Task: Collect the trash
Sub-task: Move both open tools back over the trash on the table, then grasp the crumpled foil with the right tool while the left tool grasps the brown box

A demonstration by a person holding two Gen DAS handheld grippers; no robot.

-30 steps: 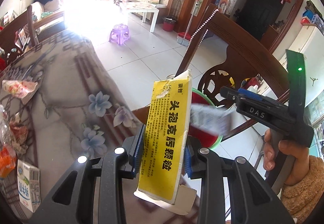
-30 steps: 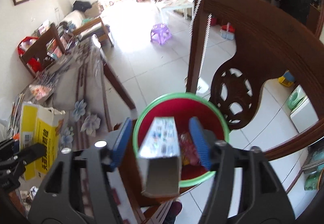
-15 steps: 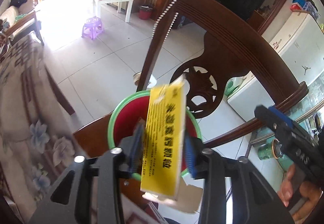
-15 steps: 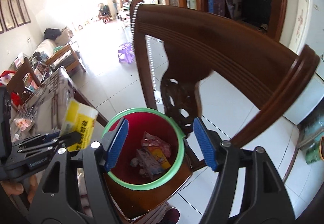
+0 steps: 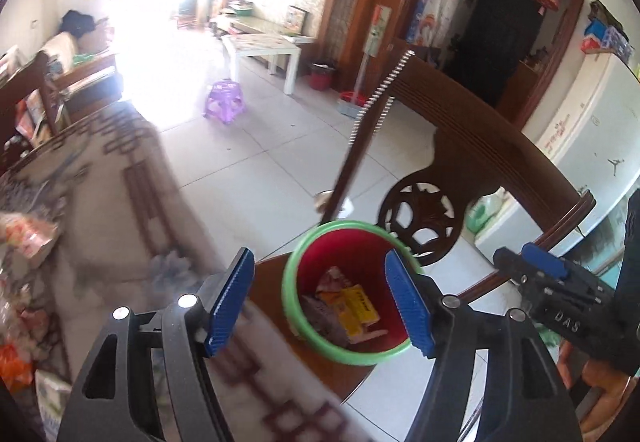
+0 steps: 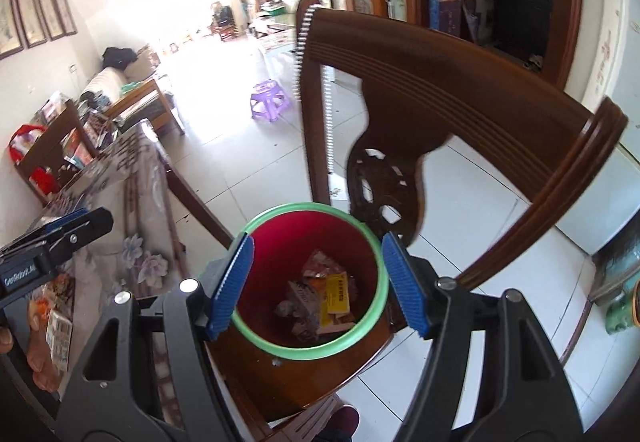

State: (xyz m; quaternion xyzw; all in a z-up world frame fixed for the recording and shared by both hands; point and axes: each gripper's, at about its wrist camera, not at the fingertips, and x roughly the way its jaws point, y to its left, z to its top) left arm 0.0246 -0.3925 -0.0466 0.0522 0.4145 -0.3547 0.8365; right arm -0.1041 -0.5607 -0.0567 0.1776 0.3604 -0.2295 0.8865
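- Left gripper had just been opening; its jaws stood wide and empty, the yellow box held a second before now lying in the red bin, lower centre.
- Right gripper also gaped, empty.
- More trash waited on the table, left.
- Chair back crowded the right; the left lay open.

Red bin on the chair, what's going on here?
A person with two handheld grippers is clearing trash off the table into the red bin on the chair seat. The left gripper has just opened and is empty; the yellow box lies in the bin with other wrappers. The right gripper is open and empty too. More litter remains on the table.
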